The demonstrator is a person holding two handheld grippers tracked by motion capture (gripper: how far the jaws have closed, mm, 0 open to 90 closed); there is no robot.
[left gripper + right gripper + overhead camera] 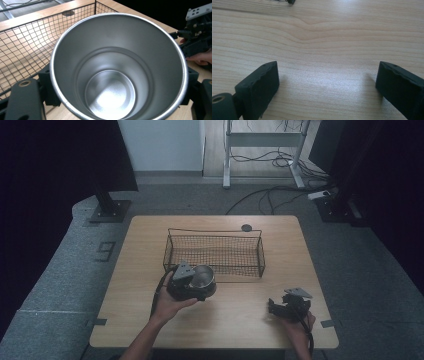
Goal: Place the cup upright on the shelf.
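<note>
A shiny steel cup [201, 277] sits between the jaws of my left gripper [192, 282], just in front of the black wire basket [214, 251]. In the left gripper view the cup [117, 67] is seen from above, empty and open-mouthed, with a black jaw pressed against each side. My right gripper [287, 306] rests low over the wooden table [240, 315] at the front right. Its two jaws stand wide apart in the right gripper view [327, 82], with bare wood between them.
The wire basket [22, 47] stands mid-table, empty as far as I see. A dark round disc [246, 227] lies at the table's far edge. Beyond the table are a desk frame [262, 145], floor cables and black stands.
</note>
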